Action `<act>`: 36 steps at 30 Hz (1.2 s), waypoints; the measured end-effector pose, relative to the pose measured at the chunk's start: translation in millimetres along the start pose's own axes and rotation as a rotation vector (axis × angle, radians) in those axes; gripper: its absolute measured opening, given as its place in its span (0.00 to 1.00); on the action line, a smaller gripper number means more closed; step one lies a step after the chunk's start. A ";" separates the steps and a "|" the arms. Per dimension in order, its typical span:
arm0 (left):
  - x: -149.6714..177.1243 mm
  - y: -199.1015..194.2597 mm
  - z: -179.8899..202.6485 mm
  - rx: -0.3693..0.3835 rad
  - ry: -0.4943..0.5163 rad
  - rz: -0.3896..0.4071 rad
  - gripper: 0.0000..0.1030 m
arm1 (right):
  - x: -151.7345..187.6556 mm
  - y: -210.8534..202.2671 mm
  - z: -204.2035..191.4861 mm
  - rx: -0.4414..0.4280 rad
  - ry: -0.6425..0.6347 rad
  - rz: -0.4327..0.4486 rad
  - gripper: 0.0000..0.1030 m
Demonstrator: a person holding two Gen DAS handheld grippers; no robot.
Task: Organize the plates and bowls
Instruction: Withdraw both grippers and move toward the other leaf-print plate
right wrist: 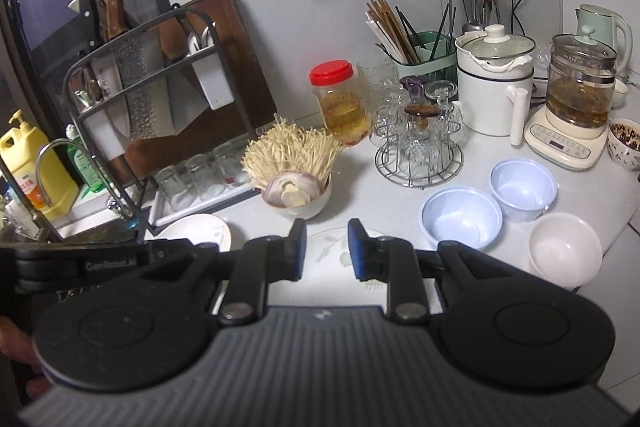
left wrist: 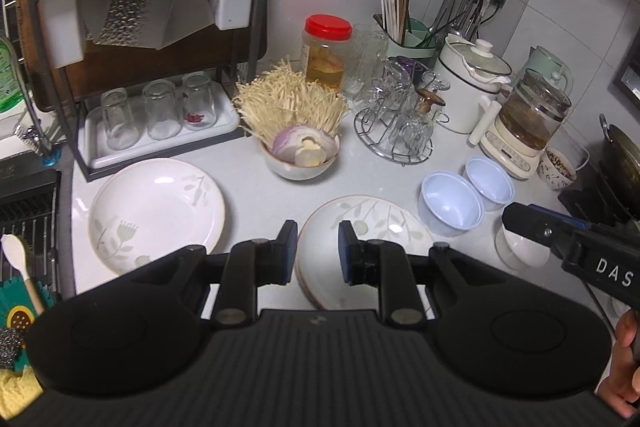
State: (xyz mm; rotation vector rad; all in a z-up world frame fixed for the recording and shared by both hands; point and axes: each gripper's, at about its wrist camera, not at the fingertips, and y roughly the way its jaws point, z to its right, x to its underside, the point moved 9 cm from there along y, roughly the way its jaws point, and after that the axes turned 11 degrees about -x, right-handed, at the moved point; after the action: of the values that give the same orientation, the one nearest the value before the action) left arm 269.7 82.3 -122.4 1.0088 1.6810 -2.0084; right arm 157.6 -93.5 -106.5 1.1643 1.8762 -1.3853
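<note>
Left gripper point(left wrist: 318, 253) hovers over the near plate stack point(left wrist: 368, 227), jaws parted a little, holding nothing. Right gripper point(right wrist: 327, 250) likewise part open and empty, above the same stack point(right wrist: 328, 247); in the left view its arm reaches in over the white bowl point(left wrist: 520, 251). Single plate point(left wrist: 156, 211) lies on the counter point(left wrist: 256, 195) left of the stack, just in front of the rack point(left wrist: 160, 131) with upturned glasses. Two blue bowls point(right wrist: 462, 217) point(right wrist: 523, 189) sit side by side right of the stack, white bowl point(right wrist: 566, 247) nearest the counter edge. Onion bowl point(left wrist: 300, 155) sits behind the plates.
</note>
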 end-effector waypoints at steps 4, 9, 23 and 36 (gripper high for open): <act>9.8 -7.5 -8.9 -0.005 -0.006 -0.010 0.23 | 9.1 -2.5 -10.3 -0.009 -0.001 -0.010 0.26; 16.7 -13.3 -14.9 -0.028 -0.018 -0.009 0.23 | 12.9 -2.1 -17.4 -0.035 -0.012 -0.019 0.26; 14.7 -20.5 -13.2 -0.131 -0.111 -0.008 0.23 | 1.7 8.3 -9.4 -0.140 -0.061 -0.057 0.26; 42.2 -40.9 6.9 -0.250 -0.213 -0.033 0.24 | 5.6 -0.1 -3.7 -0.266 -0.148 -0.116 0.26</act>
State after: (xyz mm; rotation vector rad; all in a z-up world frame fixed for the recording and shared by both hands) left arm 211.6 93.6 -122.2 0.6623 1.7835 -1.7958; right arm 155.1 -88.2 -109.7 0.8127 1.9739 -1.2004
